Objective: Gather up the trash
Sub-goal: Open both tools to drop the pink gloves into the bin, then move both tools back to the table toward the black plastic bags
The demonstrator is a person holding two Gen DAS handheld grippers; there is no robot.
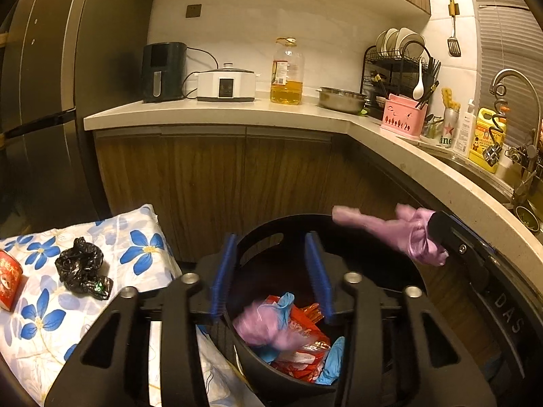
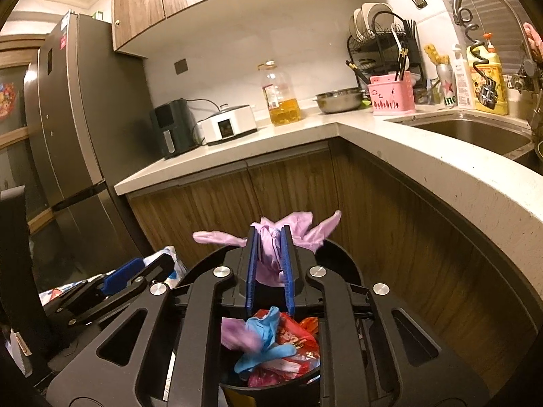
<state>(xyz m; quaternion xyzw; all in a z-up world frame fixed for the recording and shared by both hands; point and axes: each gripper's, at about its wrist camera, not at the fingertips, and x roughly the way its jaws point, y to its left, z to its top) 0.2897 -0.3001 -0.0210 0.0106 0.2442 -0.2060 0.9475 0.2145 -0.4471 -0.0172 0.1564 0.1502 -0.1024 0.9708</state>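
Directly below both sets of jaws sits the round black plastic bin, holding red wrappers, blue gloves and a blurred pink glove. The left gripper stands apart, empty. The right gripper pinches a crumpled pink rubber glove over the rim. This looks like the dropping step; next, the right jaws must part. Left of the left jaws, a crumpled black plastic bag and red can wait on the flowered cloth.

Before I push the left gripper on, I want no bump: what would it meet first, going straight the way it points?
Probably the far wall of the black bin, beyond the left gripper; depth unclear.
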